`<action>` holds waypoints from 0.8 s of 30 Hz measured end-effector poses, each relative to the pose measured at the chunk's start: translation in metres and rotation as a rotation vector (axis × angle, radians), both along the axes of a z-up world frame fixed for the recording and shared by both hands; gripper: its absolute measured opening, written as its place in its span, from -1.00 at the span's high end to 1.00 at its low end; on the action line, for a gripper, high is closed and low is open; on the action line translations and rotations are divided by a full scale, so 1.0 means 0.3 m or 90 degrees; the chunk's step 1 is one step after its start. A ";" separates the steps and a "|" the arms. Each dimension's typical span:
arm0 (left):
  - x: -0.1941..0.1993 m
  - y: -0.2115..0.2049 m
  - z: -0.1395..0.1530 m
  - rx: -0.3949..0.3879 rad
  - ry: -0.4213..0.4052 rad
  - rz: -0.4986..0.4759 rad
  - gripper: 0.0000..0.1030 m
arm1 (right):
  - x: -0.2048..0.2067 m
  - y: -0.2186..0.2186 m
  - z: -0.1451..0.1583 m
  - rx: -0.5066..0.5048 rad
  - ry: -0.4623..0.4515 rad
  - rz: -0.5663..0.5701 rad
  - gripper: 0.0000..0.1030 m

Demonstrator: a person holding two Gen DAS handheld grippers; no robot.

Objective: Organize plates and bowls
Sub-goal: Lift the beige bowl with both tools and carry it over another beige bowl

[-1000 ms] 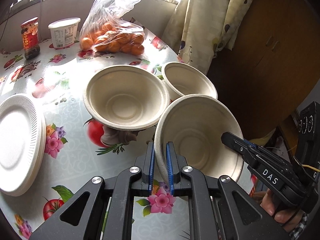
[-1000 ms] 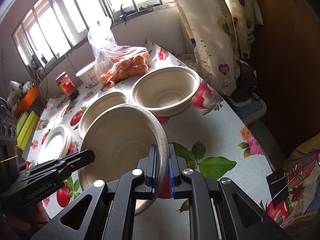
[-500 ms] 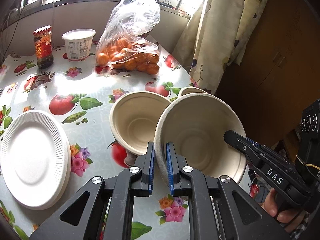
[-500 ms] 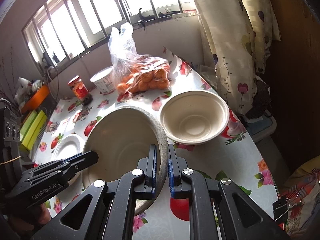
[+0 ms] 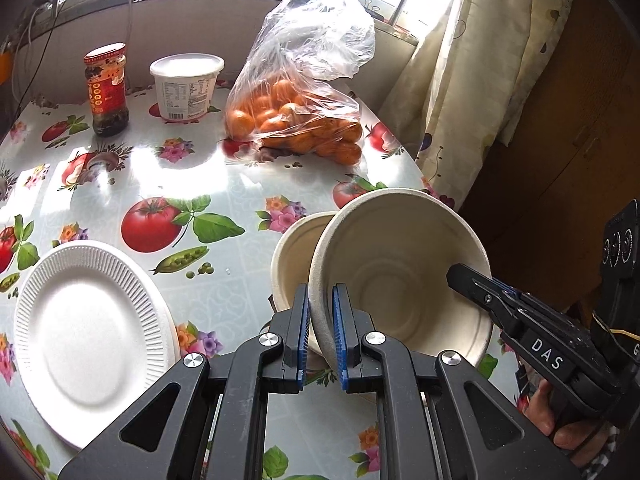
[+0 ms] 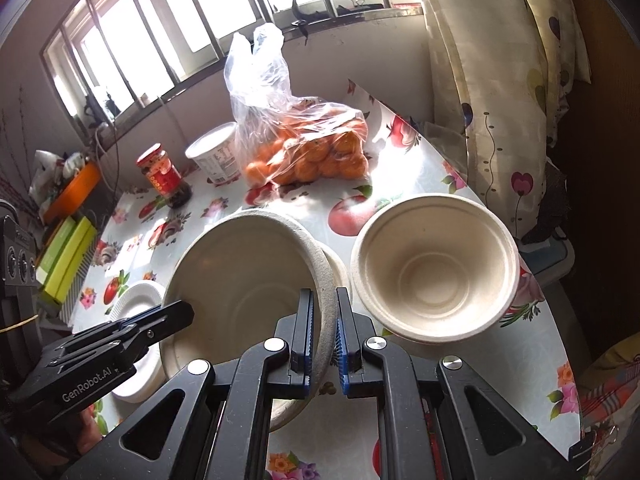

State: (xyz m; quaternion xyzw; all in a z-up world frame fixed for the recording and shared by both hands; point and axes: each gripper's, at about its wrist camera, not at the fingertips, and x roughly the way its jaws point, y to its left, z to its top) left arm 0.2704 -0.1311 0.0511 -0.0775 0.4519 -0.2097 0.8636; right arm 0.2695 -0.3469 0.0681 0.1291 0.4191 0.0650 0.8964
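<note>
The tabletop point(image 5: 224, 184) is covered with a glossy oilcloth printed with tomatoes, peas and flowers, lit by strong glare. It stands under a barred window point(image 6: 132, 40); a patterned curtain point(image 5: 472, 92) hangs at the far right, with brown wooden cabinet doors point(image 5: 568, 120) beyond it.

At the far side stand a red-labelled jar point(image 5: 106, 90), a white tub point(image 5: 187, 86) and a clear bag of oranges point(image 5: 296, 120).

The held bowl point(image 5: 400, 276), beige and tilted, is off the surface, gripped at opposite rims. The left tongs point(image 5: 321, 336) are clamped on its near-left rim, one finger inside, one outside. The right tongs point(image 6: 323, 336) are clamped likewise on its right rim; in the left wrist view they enter from the right.

A second bowl point(image 5: 294, 256) sits on the oilcloth just behind the held one, partly hidden by it. A third bowl point(image 6: 434, 266) stands upright just right of the right tongs, near the right edge. A stack of white paper plates point(image 5: 92, 340) lies at the near left, well apart from the bowls.

Legible writing: "DAS" on the right tool, "GenRobot.AI" on the left. The tub's label is printed but too small to read.
</note>
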 end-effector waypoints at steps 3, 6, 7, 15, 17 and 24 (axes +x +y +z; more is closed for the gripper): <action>0.027 0.003 -0.021 0.007 0.007 0.007 0.77 | 0.032 0.012 -0.022 -0.008 0.008 0.005 0.79; 0.053 0.001 -0.041 0.012 0.014 0.009 0.77 | 0.059 0.019 -0.048 -0.017 0.017 0.005 0.79; 0.061 0.001 -0.048 0.014 0.017 0.010 0.77 | 0.068 0.020 -0.056 -0.019 0.019 0.006 0.79; 0.100 -0.014 -0.094 0.028 0.034 0.010 0.77 | 0.113 0.027 -0.100 -0.040 0.034 0.005 0.79; 0.103 -0.016 -0.094 0.028 0.031 0.010 0.77 | 0.119 0.028 -0.104 -0.048 0.032 0.007 0.79; 0.107 -0.019 -0.092 0.035 0.027 0.013 0.77 | 0.125 0.038 -0.106 -0.071 0.022 0.011 0.78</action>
